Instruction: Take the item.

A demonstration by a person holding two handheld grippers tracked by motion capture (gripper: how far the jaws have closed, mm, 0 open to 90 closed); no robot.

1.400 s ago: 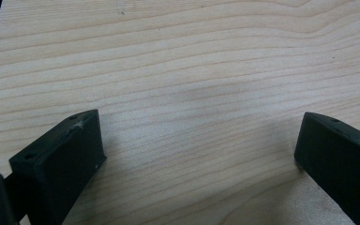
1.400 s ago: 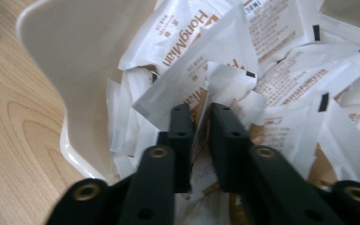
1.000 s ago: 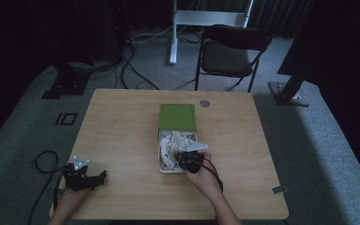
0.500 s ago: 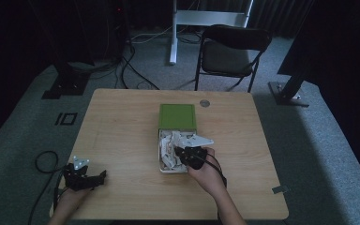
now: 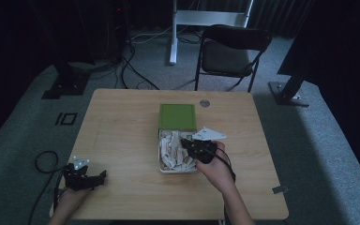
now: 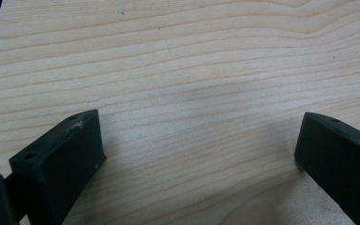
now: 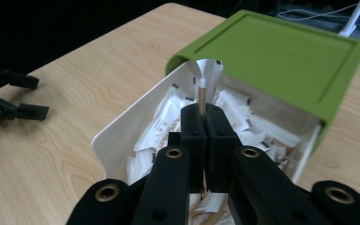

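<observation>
Packet [image 7: 201,89] clamped edge-on between right gripper [image 7: 201,115] jaws above box [image 7: 122,123], for lifting clear; left gripper [image 5: 85,177] jaws released, idle, well apart from box.

right gripper [image 7: 201,112]: jaws clamped on upright packet [image 7: 201,96] | white box [image 7: 122,126] of packets below | green lid [image 7: 281,51] behind | left gripper [image 7: 4,96] far left on table [image 7: 75,79]

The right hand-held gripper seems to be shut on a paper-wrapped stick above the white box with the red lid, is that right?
Not quite: the lid is green, as the right gripper view shows. The right hand-held gripper is indeed shut on a paper-wrapped stick above the white box.
</observation>
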